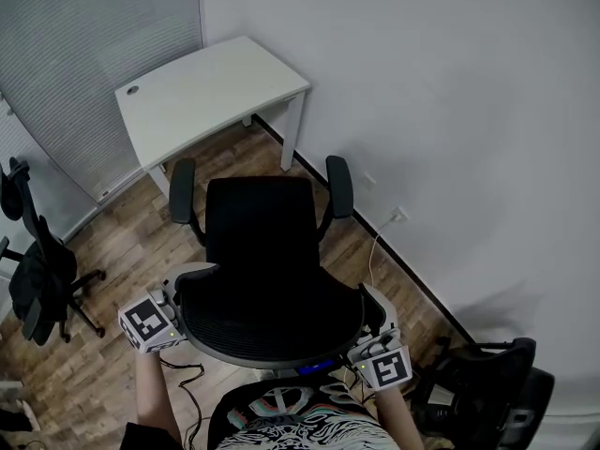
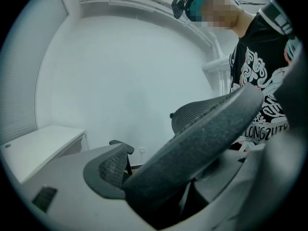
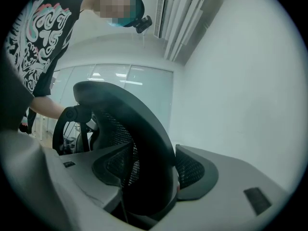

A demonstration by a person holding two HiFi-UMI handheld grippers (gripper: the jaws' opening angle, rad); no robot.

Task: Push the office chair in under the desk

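Office chair gripped, standing not yet under the worktop
Left claw and right claw each pinch the backrest rim; I would push both sides evenly so it rolls straight in

Mesh-backed office chair, smooth matt desk, wooden floor.

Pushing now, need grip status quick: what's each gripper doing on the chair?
Left gripper: closed on the office chair's backrest rim, at its left side.
Right gripper: closed on the same rim, at its right side.
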